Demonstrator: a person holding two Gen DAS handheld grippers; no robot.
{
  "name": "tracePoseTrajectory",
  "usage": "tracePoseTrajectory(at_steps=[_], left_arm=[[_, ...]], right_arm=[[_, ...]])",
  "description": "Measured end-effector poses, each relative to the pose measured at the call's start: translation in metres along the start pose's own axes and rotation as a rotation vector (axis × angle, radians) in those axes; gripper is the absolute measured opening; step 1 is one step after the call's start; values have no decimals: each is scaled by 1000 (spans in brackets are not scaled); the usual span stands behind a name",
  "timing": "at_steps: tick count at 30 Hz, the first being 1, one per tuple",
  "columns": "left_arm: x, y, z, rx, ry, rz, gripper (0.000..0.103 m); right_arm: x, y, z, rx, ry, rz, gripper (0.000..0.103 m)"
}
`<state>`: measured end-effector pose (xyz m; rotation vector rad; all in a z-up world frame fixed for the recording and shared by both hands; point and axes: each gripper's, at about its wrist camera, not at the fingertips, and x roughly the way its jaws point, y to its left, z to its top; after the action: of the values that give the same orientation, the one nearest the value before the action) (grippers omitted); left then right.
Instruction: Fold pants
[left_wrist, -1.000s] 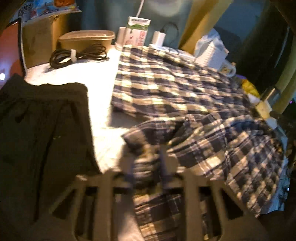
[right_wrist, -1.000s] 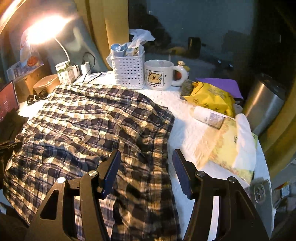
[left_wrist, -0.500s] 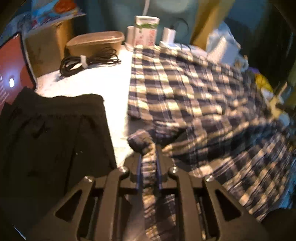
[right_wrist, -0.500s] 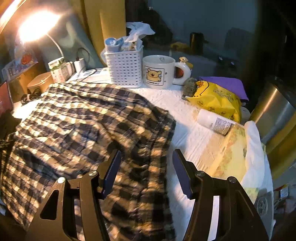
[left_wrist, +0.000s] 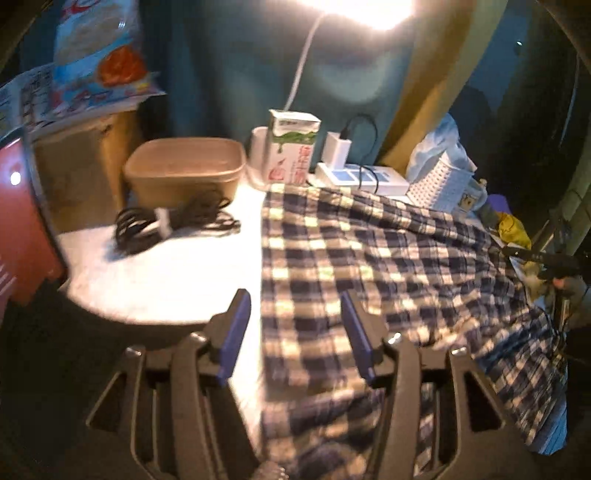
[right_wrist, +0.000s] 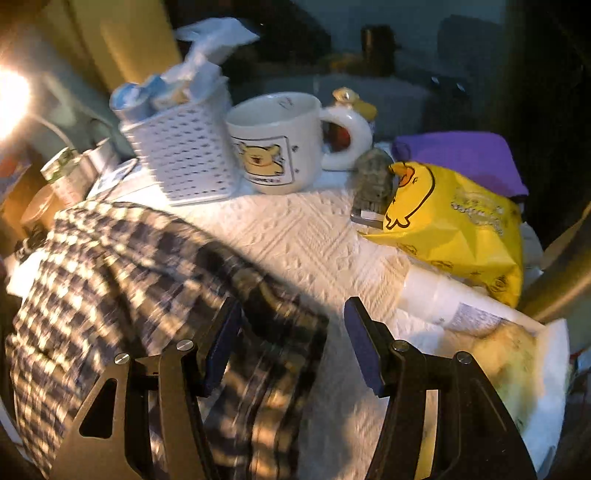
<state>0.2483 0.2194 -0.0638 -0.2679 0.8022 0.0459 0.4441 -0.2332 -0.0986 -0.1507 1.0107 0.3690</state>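
Left gripper (left_wrist: 295, 328), jaws apart, holds nothing, w/ the blue-and-cream plaid cotton pants (left_wrist: 369, 266) lying between and beyond its fingers. Pants are spread flat over the white textured desk (left_wrist: 177, 266). Right gripper (right_wrist: 291, 339) also apart, over the pants' edge, near a white bear-print mug (right_wrist: 277, 144).

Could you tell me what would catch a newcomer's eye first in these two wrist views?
The plaid pants dominate, spread over the white table cover, with both the left hand-held gripper and the right hand-held gripper open above them. Next comes the glaring lamp at the back, and then the bright yellow duck bag beside the bear mug on the right side.
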Motion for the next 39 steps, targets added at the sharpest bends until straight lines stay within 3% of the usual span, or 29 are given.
tracePoseTrajectory(at_steps=[5,7,8,9,12,17,25,29,32,34,39], left_arm=[[46,-3,16,16,54,-1,53],[64,-4,18,22,88,-7,53],[72,-4,19,24,101,-14,53],[80,-5,20,26,116,-17,53],[100,-4,21,25,148,-20,53],[117,-3,25,31,173,-3,53],[118,-5,41,27,172,-13,53],[116,-13,57,54,146,-26,53],[120,-28,68,100,128,-51,53],[126,-40,75,144,124,-59,53],[164,-67,88,244,174,-61,53]], right_arm=[[18,10,-3,-42,43,27,61],[22,17,-5,-92,36,-7,45],[22,21,-5,-123,27,-35,29],[23,25,-5,-147,25,-29,21],[25,29,2,-189,-9,-102,16],[33,17,27,-172,-38,-172,15],[43,23,47,-155,-12,-207,17],[18,31,55,-145,-93,-216,51],[-5,54,55,-192,-153,-151,53],[-7,71,50,-257,-145,-107,52],[37,118,45,-388,-8,-10,51]])
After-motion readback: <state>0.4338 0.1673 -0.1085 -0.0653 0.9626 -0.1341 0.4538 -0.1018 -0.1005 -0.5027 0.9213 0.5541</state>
